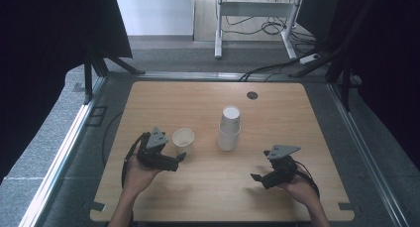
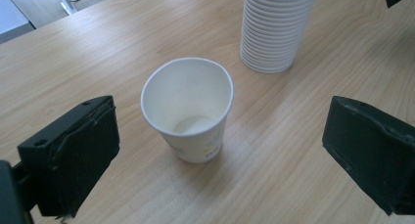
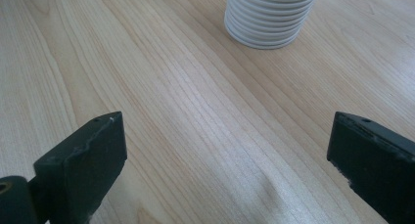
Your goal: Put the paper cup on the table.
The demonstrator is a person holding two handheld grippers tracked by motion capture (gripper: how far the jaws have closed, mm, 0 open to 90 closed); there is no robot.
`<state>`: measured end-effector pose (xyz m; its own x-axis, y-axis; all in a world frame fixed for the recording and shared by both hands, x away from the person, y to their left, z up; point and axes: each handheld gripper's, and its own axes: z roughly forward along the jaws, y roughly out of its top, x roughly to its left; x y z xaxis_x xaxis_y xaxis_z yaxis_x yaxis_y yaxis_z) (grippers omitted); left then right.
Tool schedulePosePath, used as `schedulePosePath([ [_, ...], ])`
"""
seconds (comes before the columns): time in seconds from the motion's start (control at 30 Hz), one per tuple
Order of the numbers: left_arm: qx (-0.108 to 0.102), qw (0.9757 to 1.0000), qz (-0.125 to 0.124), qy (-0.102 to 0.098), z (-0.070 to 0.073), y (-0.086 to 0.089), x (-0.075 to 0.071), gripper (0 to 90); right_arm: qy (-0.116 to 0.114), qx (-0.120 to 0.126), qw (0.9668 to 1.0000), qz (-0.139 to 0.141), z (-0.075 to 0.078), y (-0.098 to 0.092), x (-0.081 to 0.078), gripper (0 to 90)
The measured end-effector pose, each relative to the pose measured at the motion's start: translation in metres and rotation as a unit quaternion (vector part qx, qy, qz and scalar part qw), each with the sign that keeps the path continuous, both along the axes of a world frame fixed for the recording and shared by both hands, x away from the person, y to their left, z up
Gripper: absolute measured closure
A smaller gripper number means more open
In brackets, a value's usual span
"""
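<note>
Left gripper: I hold it jaws wide apart, gripping nothing, aimed at the single cup, ready to close on it if I go forward
Single cup: upright and empty (mouth up), at 9 o'clock of the cup stack, well apart, so it can be taken alone
Cup stack: mid-table, nested rims down for stability
Right gripper: jaws wide, empty, at 5 o'clock of the stack, facing it

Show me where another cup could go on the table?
Bare wood lies between the single paper cup and the table's far edge, and right of the stack of cups. It is crowded between the cup and the stack.
</note>
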<state>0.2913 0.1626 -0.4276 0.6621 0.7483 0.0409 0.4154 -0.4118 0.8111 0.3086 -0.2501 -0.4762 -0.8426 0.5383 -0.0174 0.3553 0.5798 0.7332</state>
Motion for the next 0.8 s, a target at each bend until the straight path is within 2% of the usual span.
schedulePosePath([
  [0.23,0.016,0.9998,0.005,-0.004,-0.008,0.004,-0.018,0.0,-0.005,0.001,1.0,-0.003,0.001,-0.003,0.0,1.3],
  [0.4,0.016,0.9998,0.008,0.002,-0.017,0.007,-0.025,0.0,-0.005,0.002,1.0,-0.007,0.001,-0.005,0.0,1.2],
  [0.6,0.005,0.9998,0.012,0.015,-0.032,0.01,-0.03,0.0,-0.003,0.0,0.9999,-0.012,-0.001,-0.007,0.001,1.3],
  [0.8,0.008,0.9995,0.019,0.025,-0.047,0.011,-0.03,0.0,-0.003,-0.007,0.9998,-0.019,-0.004,-0.01,0.002,1.4],
])
